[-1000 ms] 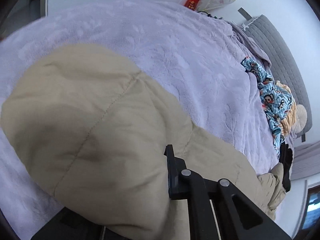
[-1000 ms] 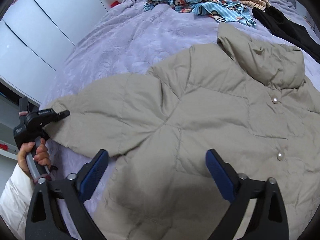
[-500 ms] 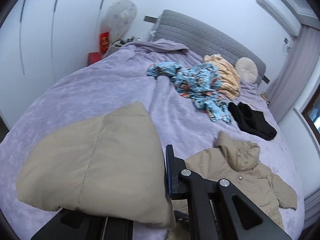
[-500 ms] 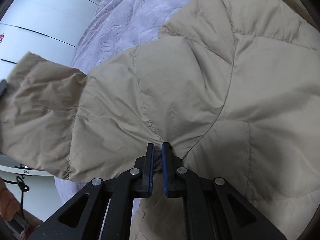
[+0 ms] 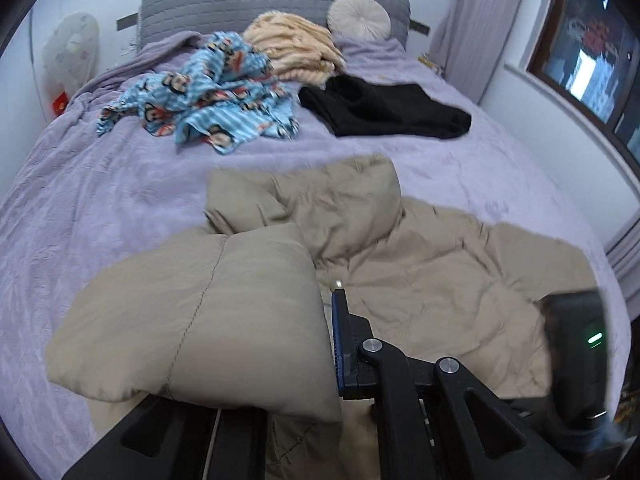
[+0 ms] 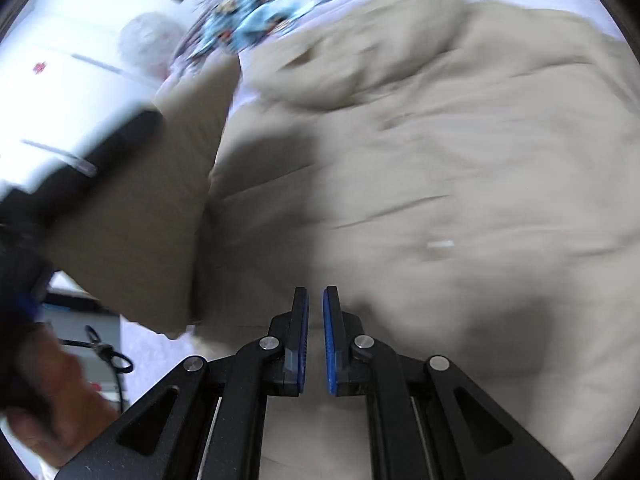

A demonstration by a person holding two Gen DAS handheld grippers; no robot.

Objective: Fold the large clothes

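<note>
Jacket sleeve (image 5: 200, 320) clamped in left gripper (image 5: 328, 344).

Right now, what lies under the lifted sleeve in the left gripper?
Under the sleeve held by the left gripper lie the beige puffer jacket's body and purple bedspread; the rest there is covered.

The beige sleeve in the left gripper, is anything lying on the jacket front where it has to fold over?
Nothing visible does. The sleeve hangs over the jacket, whose front is bare; the patterned cloth and black garment lie farther up the bed.
</note>
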